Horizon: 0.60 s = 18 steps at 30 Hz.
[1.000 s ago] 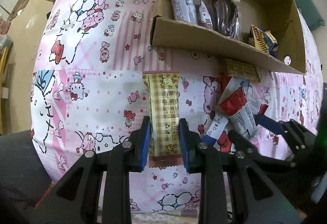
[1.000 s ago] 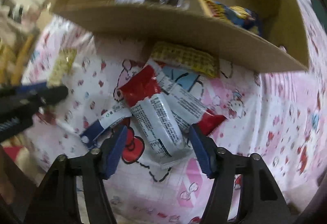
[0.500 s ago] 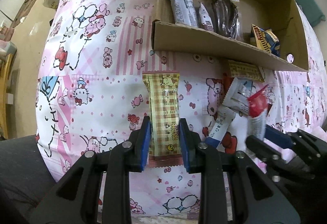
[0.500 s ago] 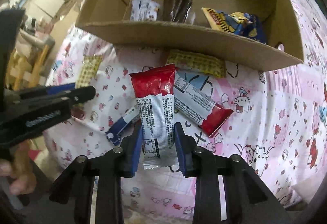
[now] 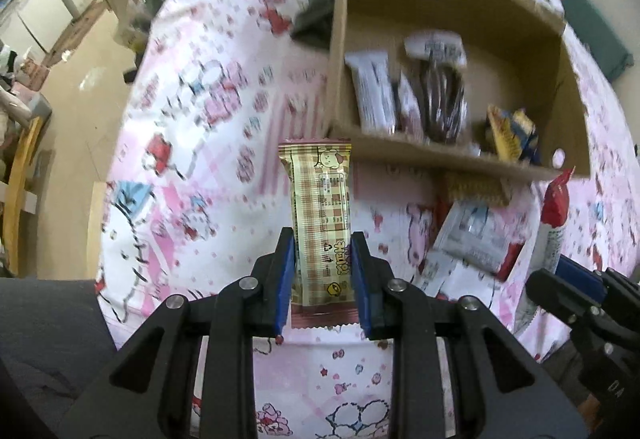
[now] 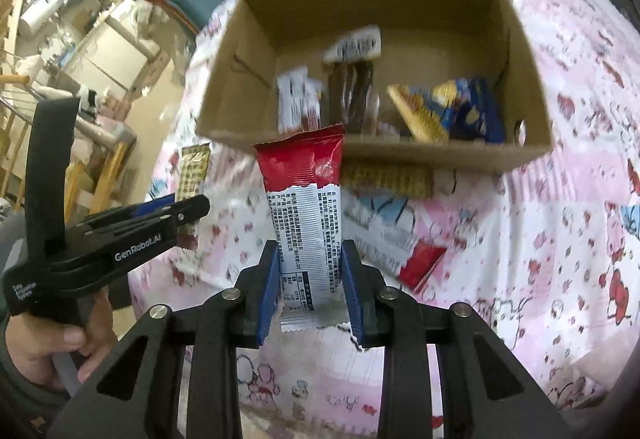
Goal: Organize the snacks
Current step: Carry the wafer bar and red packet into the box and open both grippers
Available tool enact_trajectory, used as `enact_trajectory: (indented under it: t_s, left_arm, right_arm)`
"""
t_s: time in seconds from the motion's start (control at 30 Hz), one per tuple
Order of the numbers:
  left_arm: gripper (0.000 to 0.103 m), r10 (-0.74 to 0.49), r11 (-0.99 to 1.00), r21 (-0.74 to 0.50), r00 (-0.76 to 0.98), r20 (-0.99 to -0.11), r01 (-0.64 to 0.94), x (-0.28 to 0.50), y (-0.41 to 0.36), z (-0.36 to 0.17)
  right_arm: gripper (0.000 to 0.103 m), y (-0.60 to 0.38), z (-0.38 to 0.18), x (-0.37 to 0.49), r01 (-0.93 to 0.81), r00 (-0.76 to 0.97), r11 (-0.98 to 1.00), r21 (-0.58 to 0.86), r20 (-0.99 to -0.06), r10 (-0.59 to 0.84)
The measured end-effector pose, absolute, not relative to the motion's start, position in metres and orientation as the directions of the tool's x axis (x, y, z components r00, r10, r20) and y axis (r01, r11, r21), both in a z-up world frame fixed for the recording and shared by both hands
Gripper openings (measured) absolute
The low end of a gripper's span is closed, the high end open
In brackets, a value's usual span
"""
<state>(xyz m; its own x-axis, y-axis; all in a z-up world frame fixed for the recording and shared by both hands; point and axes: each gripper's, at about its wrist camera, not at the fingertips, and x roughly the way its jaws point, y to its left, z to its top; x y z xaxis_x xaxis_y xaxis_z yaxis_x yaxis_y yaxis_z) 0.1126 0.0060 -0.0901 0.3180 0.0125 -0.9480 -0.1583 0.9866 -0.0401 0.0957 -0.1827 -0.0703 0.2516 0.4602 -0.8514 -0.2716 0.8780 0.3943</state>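
Both our grippers hold a snack bar above the counter.
Our left gripper (image 5: pixel 322 267) angles steeply down, fingers clamped on the plaid wafer bar (image 5: pixel 320 215); our right gripper (image 6: pixel 308 287) grips the red-and-white bar (image 6: pixel 306 211) before the cardboard box (image 6: pixel 524 79).

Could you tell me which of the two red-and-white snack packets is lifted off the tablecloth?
The upright red-topped white packet clamped in the right gripper; the other red-and-white packet lies flat on the cloth.
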Motion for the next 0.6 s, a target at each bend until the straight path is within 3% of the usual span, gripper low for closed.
enact_trajectory:
  t_s: [0.23,0.6]
  left_arm:
    - [0.023,0.025,0.984,-0.04,0.359,-0.933,-0.173,0.111,0.012,-0.072]
    - [0.023,-0.017,0.98,-0.081,0.327,-0.945,-0.183,0.082,0.013,-0.061]
  right_arm:
    - [0.032,-0.197,-0.043,0.097,-0.252,0.37,0.838,0.483,-0.752,0.545]
    - [0.032,-0.21,-0.028,0.103,-0.227,0.411,0.81,0.54,-0.701,0.582]
